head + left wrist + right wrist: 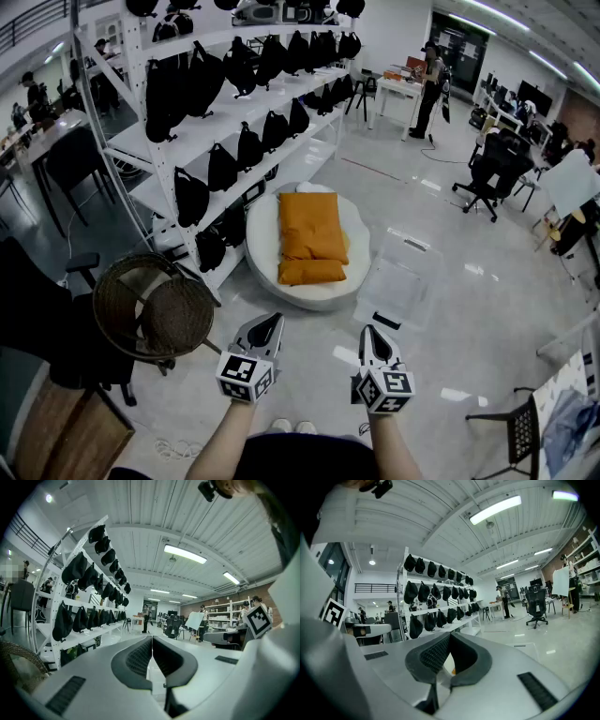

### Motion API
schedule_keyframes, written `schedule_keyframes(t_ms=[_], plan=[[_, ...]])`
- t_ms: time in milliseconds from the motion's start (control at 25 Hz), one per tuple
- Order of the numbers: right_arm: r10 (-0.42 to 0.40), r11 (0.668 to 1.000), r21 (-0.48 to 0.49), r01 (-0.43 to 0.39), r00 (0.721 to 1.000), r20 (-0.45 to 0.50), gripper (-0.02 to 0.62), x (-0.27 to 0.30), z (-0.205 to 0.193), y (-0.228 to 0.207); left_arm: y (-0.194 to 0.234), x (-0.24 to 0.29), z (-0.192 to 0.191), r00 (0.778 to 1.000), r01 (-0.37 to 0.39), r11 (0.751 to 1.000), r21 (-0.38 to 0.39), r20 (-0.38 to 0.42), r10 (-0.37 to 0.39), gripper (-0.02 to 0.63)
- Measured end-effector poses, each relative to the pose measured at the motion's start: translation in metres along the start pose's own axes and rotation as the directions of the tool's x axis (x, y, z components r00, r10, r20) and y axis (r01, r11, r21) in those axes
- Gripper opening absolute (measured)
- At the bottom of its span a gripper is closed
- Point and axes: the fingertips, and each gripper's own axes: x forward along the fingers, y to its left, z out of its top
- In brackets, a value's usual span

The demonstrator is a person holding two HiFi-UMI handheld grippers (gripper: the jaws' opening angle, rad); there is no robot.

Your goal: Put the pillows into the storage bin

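At the far left a wicker chair (150,311) stands on the floor (450,234), beside a white rack (141,141) whose shelves carry rows of black bags (248,145).

The left tongs (271,322) are held low in the near part of the head view, roughly level and pointing away from the person. In the left gripper view their two dark jaws are pressed together with nothing between them.

Ahead of both tongs, well apart from them, the orange pillows (311,234) lie on a white round cushion (267,258) that sits on the floor next to the foot of the rack. The larger pillow is farther off and the smaller one lies against its near edge.

The right tongs (369,331) are held beside the left ones, also roughly level. In the right gripper view their jaws are closed on each other and grip nothing, and a sliver of orange shows just past their tips.

The see-through storage bin (401,281) stands on the floor just to the right of the cushion. Farther right and back is a black office chair (492,169).
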Motion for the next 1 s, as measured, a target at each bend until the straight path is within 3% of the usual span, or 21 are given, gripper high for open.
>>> schedule_keyframes(t_ms=[640,1000], plan=[[0.003,0.999,0.036,-0.003,1.0,-0.006,0.002,-0.002,-0.004,-0.003,0.001,-0.001,-0.009,1.0,0.003,1.0,-0.015,-0.009,-0.003,0.023],[0.007,0.998,0.057,-0.007,1.0,-0.005,0.003,0.0,-0.002,-0.001,-0.001,-0.003,-0.012,0.999,0.037,0.997,-0.071,-0.013,-0.038,0.026]])
